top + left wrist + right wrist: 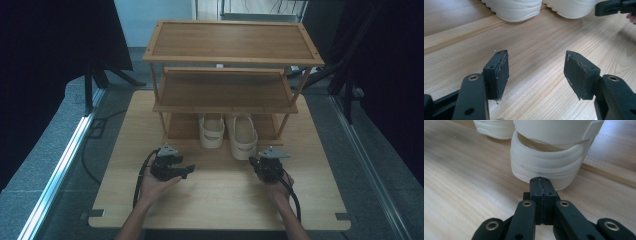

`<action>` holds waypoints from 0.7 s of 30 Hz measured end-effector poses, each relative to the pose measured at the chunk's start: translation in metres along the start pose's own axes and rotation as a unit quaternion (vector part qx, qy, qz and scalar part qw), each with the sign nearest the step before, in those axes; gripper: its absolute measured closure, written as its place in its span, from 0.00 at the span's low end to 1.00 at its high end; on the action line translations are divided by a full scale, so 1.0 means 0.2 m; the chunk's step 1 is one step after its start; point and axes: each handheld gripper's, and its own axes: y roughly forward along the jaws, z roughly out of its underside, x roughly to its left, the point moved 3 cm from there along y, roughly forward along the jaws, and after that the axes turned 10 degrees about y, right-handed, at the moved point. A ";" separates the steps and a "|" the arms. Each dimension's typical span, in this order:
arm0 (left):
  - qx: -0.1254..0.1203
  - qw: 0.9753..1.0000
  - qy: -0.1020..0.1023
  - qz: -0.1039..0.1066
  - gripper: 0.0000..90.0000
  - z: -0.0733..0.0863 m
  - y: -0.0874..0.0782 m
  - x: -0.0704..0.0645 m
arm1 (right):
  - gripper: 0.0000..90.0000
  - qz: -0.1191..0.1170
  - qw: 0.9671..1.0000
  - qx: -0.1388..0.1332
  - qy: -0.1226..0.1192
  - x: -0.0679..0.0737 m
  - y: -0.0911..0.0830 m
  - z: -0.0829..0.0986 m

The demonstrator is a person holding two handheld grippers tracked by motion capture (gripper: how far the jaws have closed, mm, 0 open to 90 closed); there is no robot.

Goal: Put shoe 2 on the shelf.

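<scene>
Pair of cream rubber sandals point(229, 132), ribbed at the sole edge with broad straps, toes inward on the bottom tier of the bamboo shoe rack point(230, 75), heels overhanging the table point(220, 200); left gripper point(536, 67) jaws spread wide, right gripper point(541, 185) jaws pressed together just short of the nearer heel

Sandals point(229, 131): cream-white, plain, both alike; ribbed banding round the heel in the right gripper view.
Rack point(233, 42): warm brown wood, fine straight grain; paler honey-coloured edging and posts.
Table point(125, 150): light blond wood, long streaky grain with darker brown veins.
Left gripper point(536, 72): matt black; brass-coloured rivet rings; grey plate on top.
Right gripper point(540, 182): matt black, same brass rings.
Floor at 9 o'clock point(50, 145): speckled grey; silver rail.
Curtains point(45, 55): black.
</scene>
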 end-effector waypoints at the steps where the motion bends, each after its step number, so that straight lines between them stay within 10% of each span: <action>1: 0.000 1.000 0.000 0.000 0.41 0.00 0.00 0.00 | 0.99 0.001 1.000 -0.003 0.002 0.01 0.03 -0.01; 21: -0.002 1.000 -0.001 -0.001 0.41 0.00 0.00 0.01 | 0.98 -0.005 0.999 -0.030 0.012 0.05 0.21 -0.11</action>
